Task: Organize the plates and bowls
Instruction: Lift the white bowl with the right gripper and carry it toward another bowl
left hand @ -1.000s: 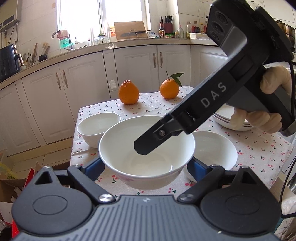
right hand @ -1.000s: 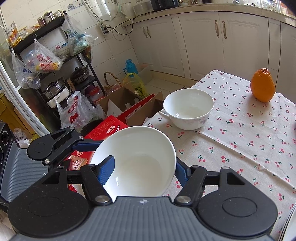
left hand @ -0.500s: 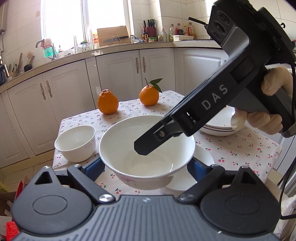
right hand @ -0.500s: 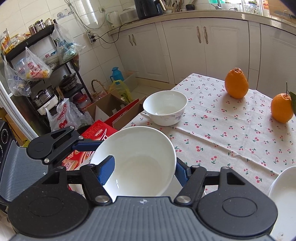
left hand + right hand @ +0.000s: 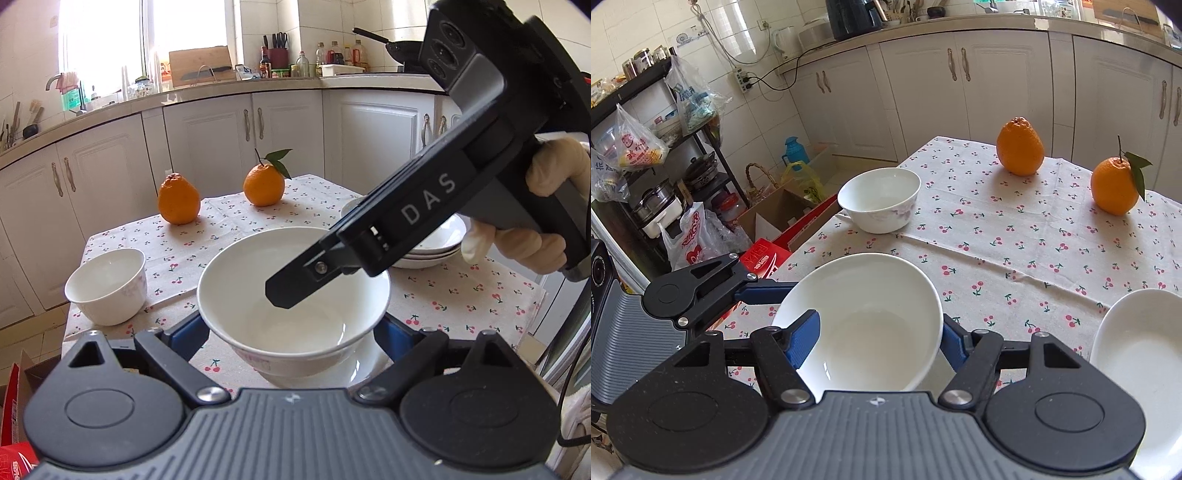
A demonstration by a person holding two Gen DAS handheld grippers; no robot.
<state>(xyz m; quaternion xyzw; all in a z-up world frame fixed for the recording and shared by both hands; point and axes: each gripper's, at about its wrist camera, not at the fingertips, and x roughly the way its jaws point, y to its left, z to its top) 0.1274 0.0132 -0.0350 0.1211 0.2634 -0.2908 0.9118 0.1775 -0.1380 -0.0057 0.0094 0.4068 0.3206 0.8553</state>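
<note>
Two grippers share one white bowl (image 5: 240, 280), which sits in the air over the near edge of a table covered by a cherry-print tablecloth (image 5: 221, 229). The left gripper (image 5: 291, 332) has its jaws spread wide, and its blue pads press the outside of the bowl's lower wall on both sides, so it is clamped on the bowl. The right gripper (image 5: 878, 341), held by a gloved hand (image 5: 517, 251), comes in from the right and tilts downward. Its jaws stand narrower and are closed on the bowl too: one of its fingers (image 5: 295, 284) reaches over the rim into the hollow, and in its own view the other blue finger lies against the outer wall.

Directly under the held bowl lies another white dish (image 5: 354, 369), with only its edge showing; whether the two touch cannot be told. A smaller white bowl (image 5: 107, 286) stands upright near the table's left corner, well apart from the held one. Plates in a stack (image 5: 432, 247) rest on the right side of the table, behind the right gripper. At the far end stand two oranges, a knobbly orange (image 5: 178, 199) and a leafy orange (image 5: 264, 184), apart from each other and from all the dishes
</note>
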